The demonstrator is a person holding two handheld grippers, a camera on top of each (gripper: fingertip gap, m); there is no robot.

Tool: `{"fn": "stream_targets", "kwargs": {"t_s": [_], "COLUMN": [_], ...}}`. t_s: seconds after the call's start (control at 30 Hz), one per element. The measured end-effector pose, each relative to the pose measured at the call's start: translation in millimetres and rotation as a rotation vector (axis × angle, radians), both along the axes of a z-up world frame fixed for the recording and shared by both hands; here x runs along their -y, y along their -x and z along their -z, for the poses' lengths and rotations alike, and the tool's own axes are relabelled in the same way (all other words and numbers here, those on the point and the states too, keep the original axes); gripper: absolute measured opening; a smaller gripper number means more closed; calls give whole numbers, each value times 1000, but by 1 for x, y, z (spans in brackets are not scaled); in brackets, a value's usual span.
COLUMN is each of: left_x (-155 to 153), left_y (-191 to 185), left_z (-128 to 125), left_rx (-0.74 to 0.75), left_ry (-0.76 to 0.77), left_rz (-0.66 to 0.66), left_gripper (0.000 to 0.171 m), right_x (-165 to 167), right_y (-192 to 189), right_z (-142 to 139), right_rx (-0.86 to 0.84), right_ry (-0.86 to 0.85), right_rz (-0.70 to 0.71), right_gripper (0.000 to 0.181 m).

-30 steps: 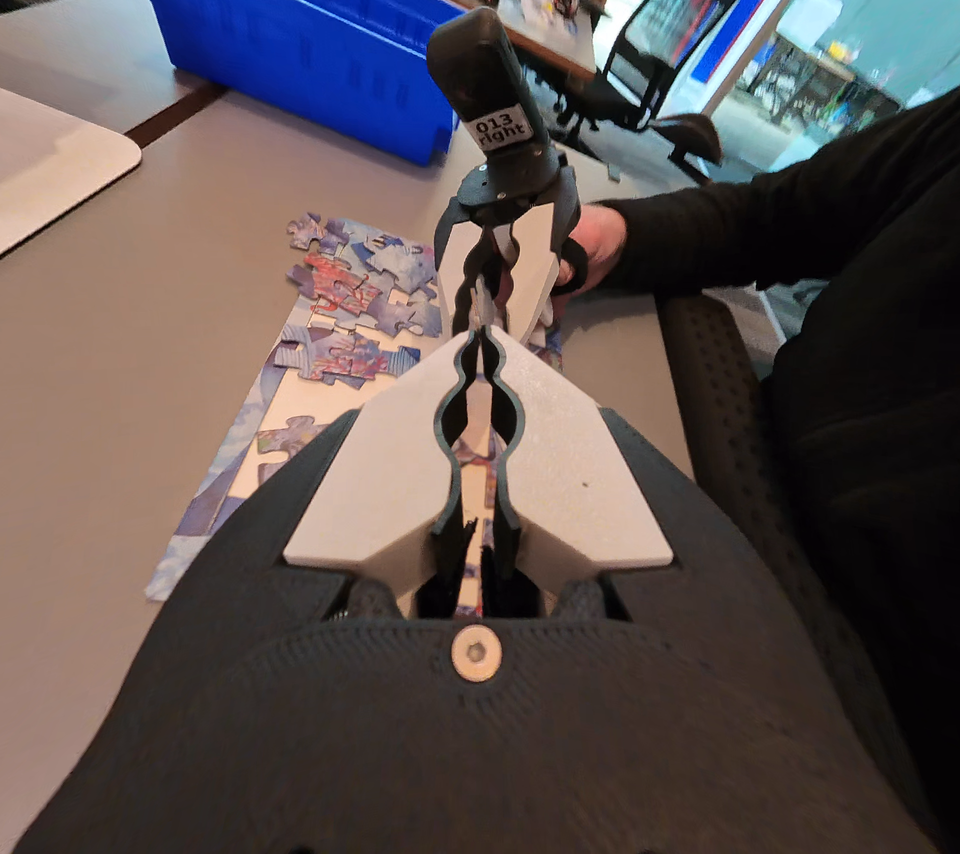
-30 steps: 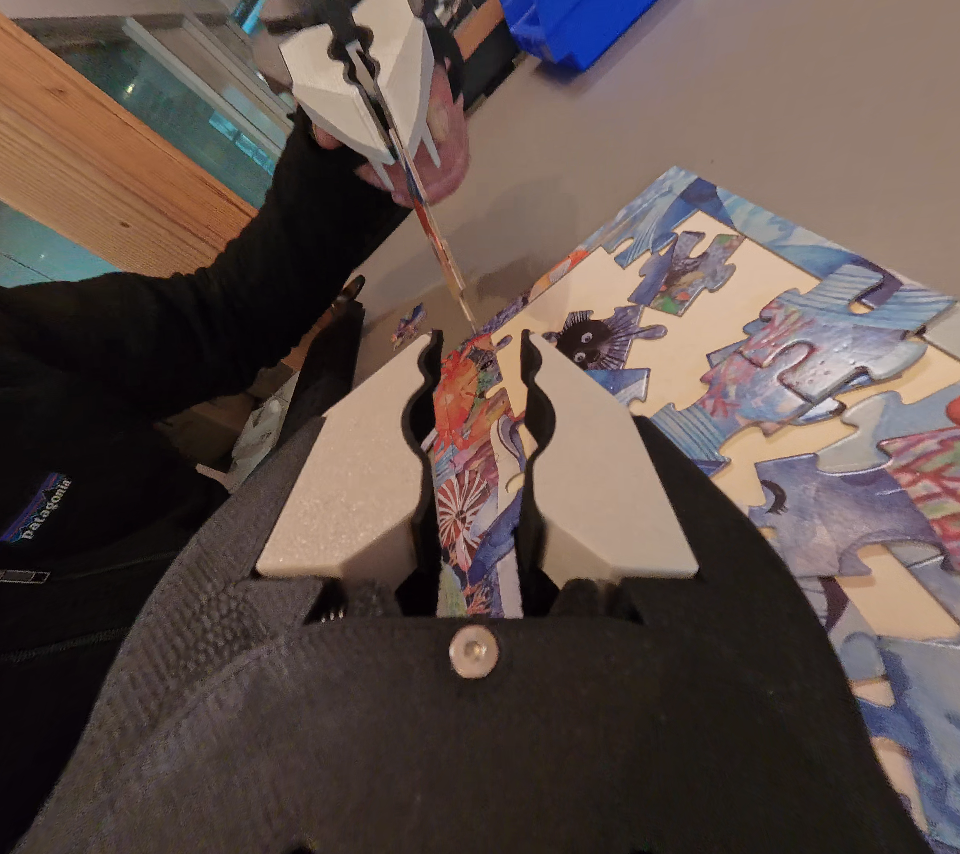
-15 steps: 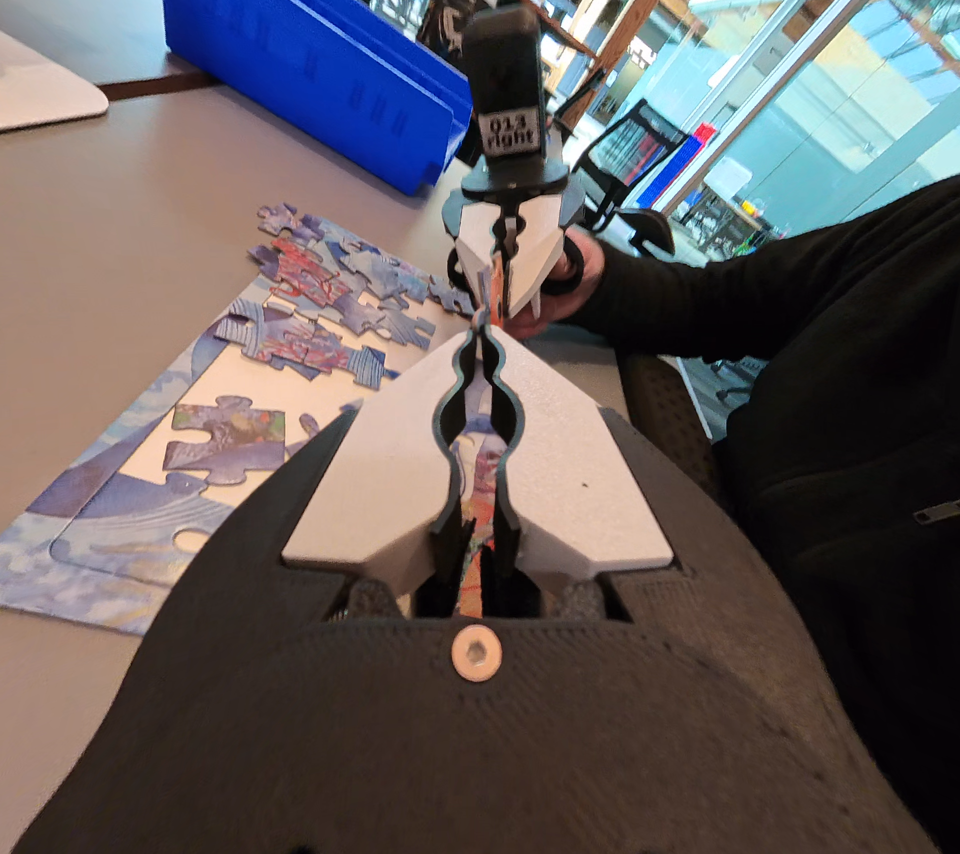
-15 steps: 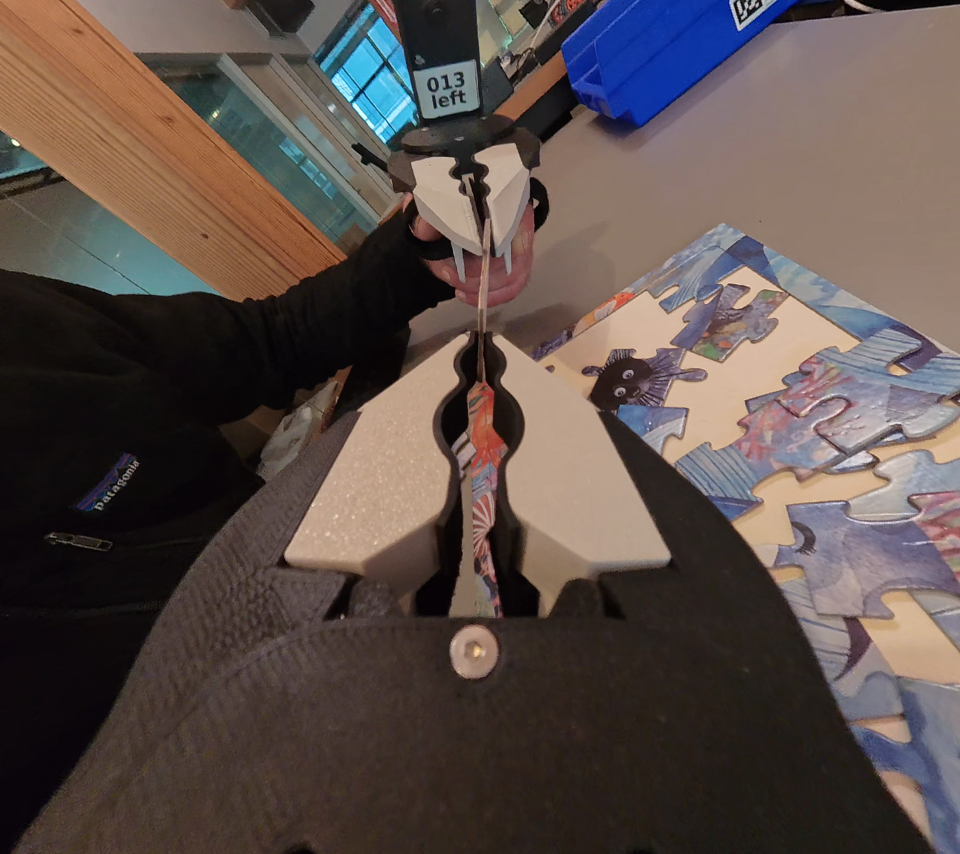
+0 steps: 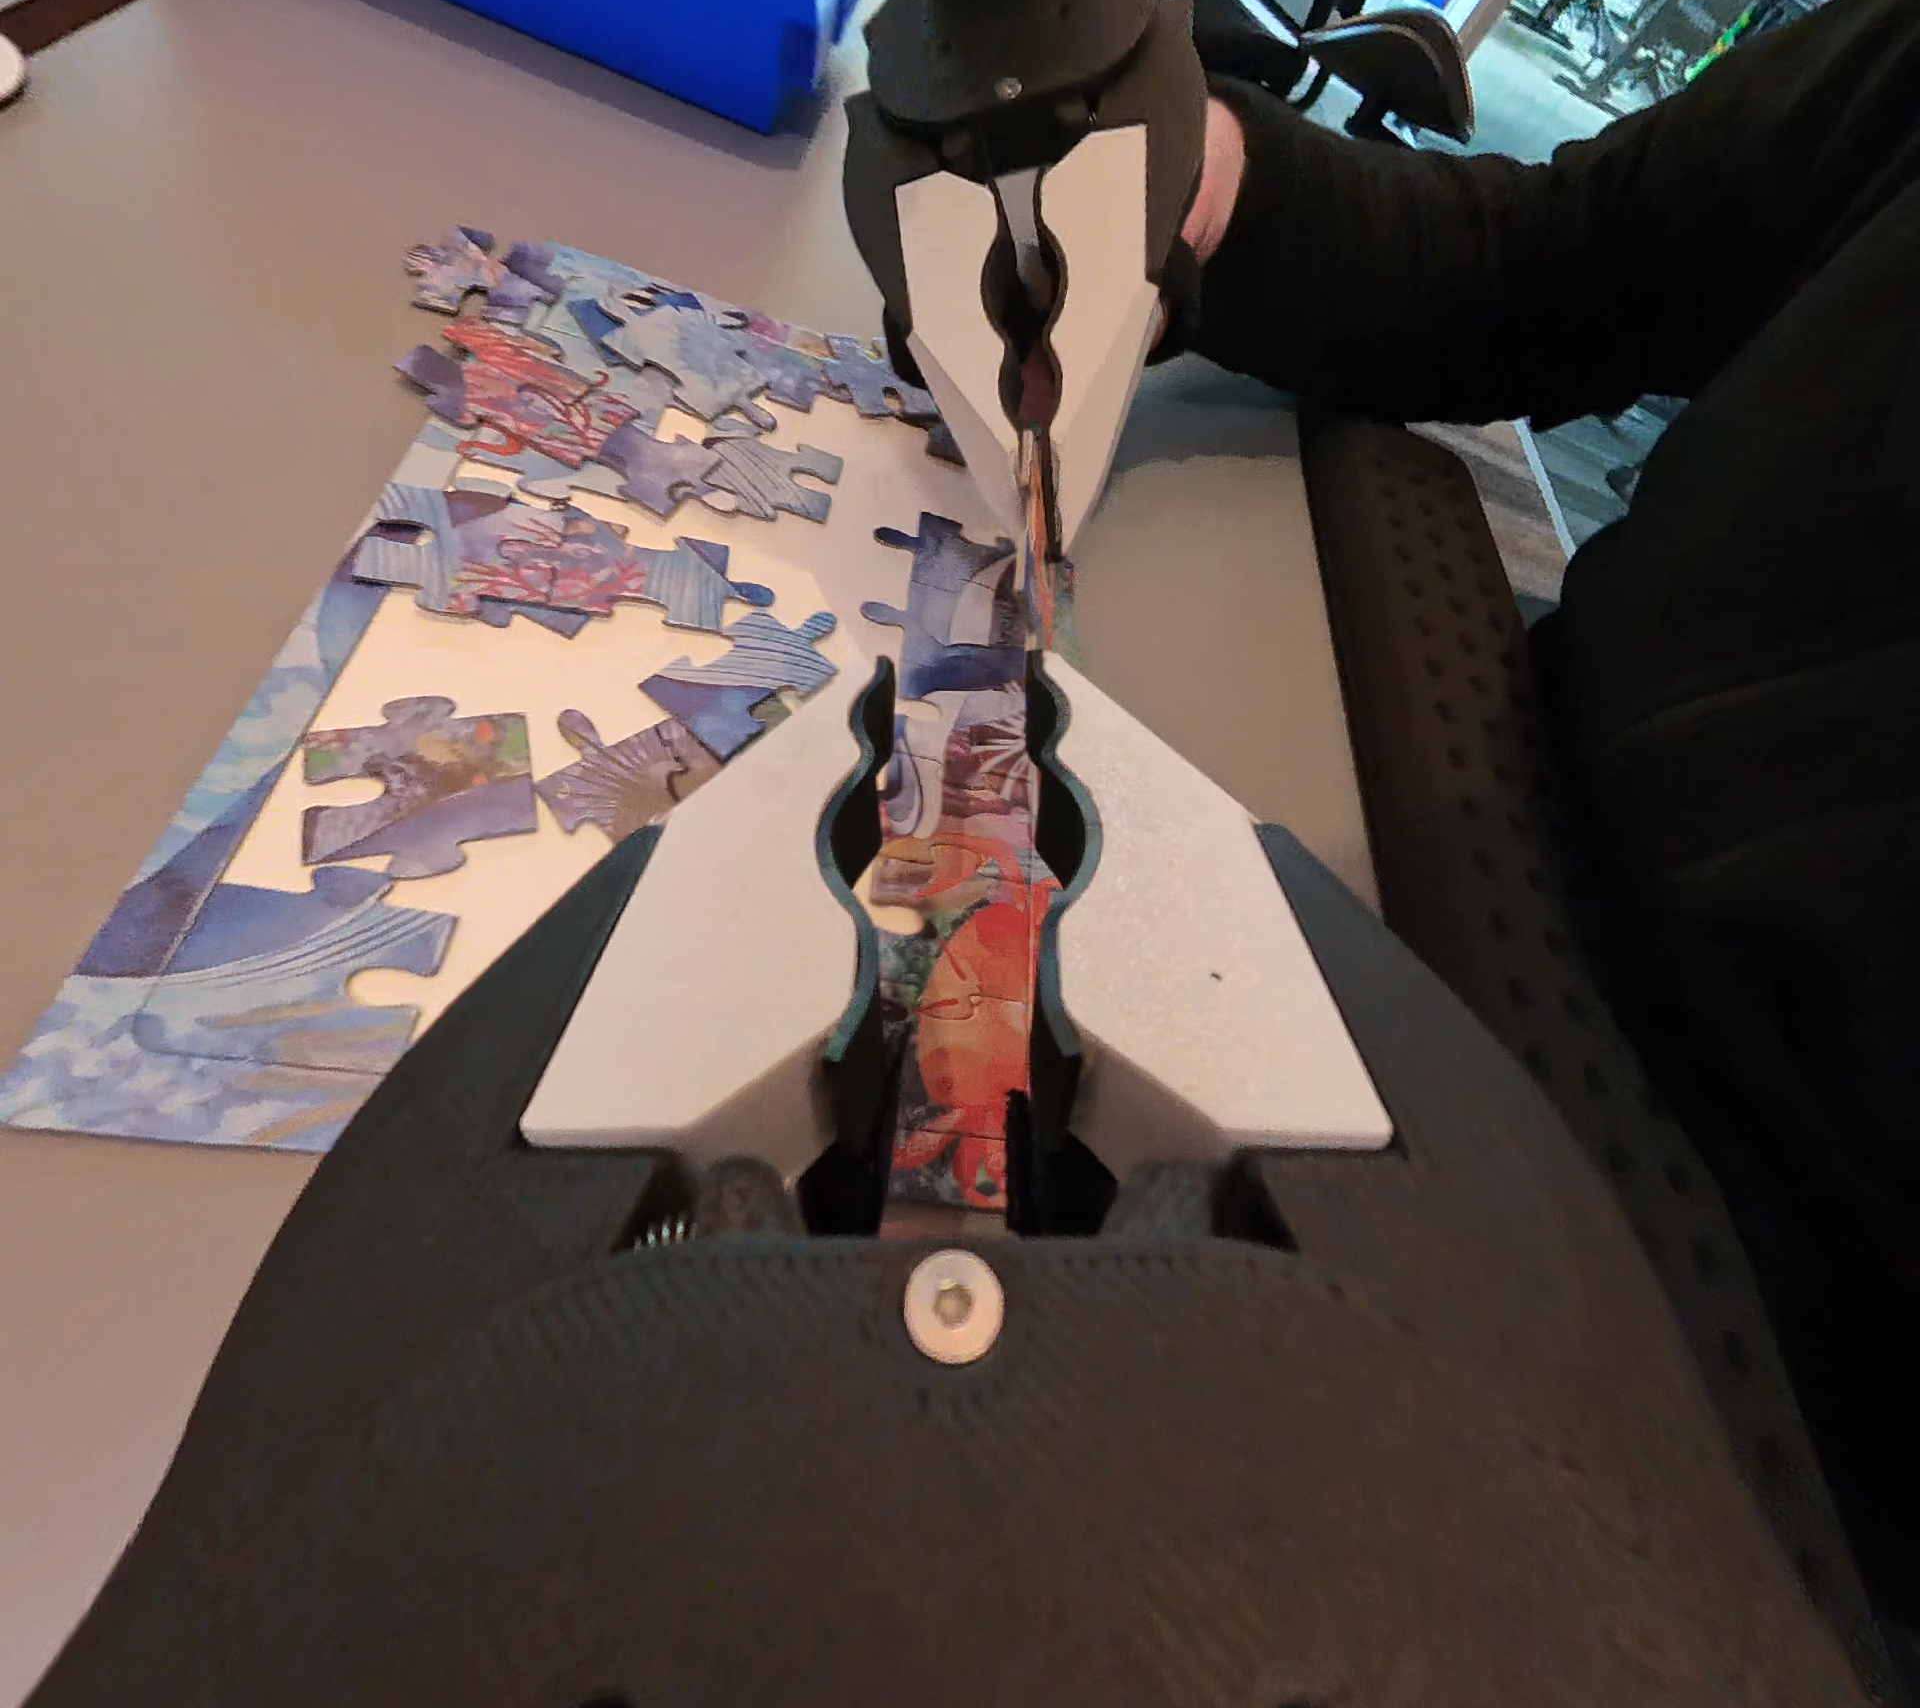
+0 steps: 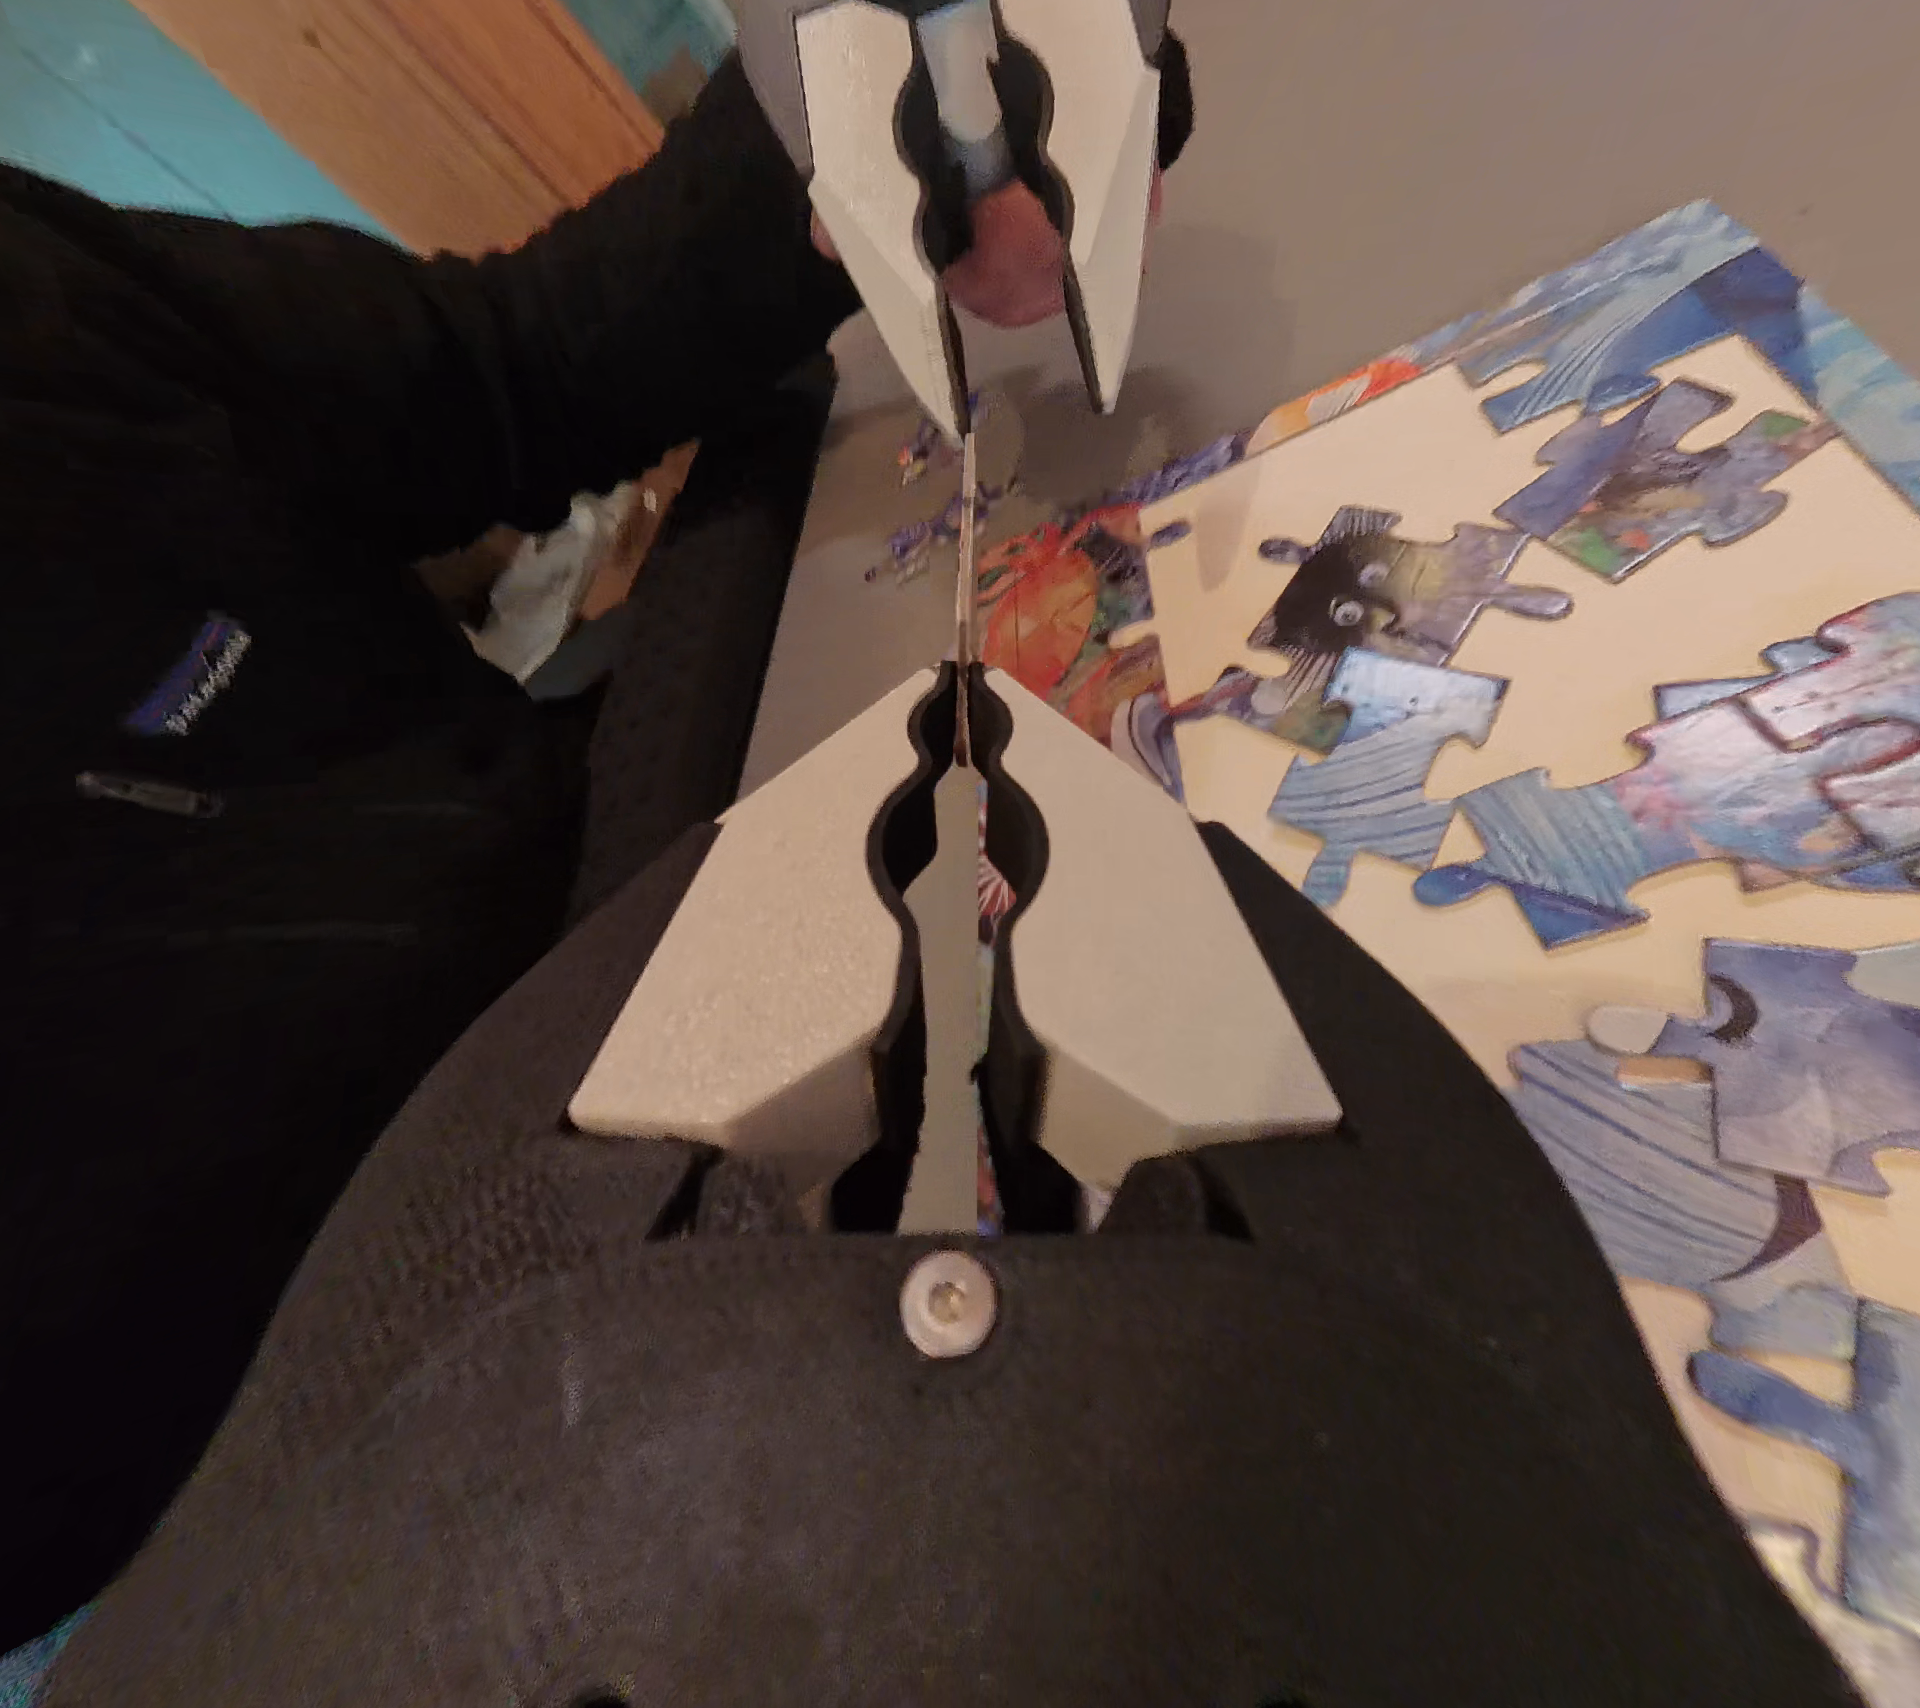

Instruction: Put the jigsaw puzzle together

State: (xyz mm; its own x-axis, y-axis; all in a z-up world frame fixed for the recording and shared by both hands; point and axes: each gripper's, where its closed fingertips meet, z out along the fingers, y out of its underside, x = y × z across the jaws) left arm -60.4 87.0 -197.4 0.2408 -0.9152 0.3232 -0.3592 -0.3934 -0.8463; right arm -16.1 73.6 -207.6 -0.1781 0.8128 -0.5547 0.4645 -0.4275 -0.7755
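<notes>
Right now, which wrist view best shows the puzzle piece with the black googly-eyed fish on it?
The right wrist view: the black fish piece lies face up and unobstructed on the cream puzzle tray, right of the right gripper. The left wrist view does not show it clearly; the left gripper's own fingers cover that near part of the tray.

Left gripper (image 5: 958,702) jaws now parted, puzzle piece (image 6: 968,578) released. Piece passed across; right gripper (image 6: 964,692) alone grips it.
</notes>
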Motion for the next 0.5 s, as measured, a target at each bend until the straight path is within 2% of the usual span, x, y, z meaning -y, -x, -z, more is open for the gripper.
{"fn": "stream_targets", "kwargs": {"t_s": [0.13, 0.27, 0.4, 0.5], "left_x": [17, 24, 9, -7], "left_y": [-16, -29, -26, -13], "left_z": [4, 14, 23, 35], "left_rx": [-7, -81, -187, -300], "left_ry": [6, -20, -66, -119], "left_rz": [61, 99, 59, 5], "left_gripper": [23, 25, 25, 26], "right_x": [17, 27, 45, 42], "right_y": [-14, -28, -45, -47], "right_z": [13, 25, 34, 43], "right_rx": [64, 149, 252, 294], "right_ry": [-56, -94, -41, 1], "right_rz": [-53, -81, -189, -172], "right_gripper": [0, 0, 0, 0]}}
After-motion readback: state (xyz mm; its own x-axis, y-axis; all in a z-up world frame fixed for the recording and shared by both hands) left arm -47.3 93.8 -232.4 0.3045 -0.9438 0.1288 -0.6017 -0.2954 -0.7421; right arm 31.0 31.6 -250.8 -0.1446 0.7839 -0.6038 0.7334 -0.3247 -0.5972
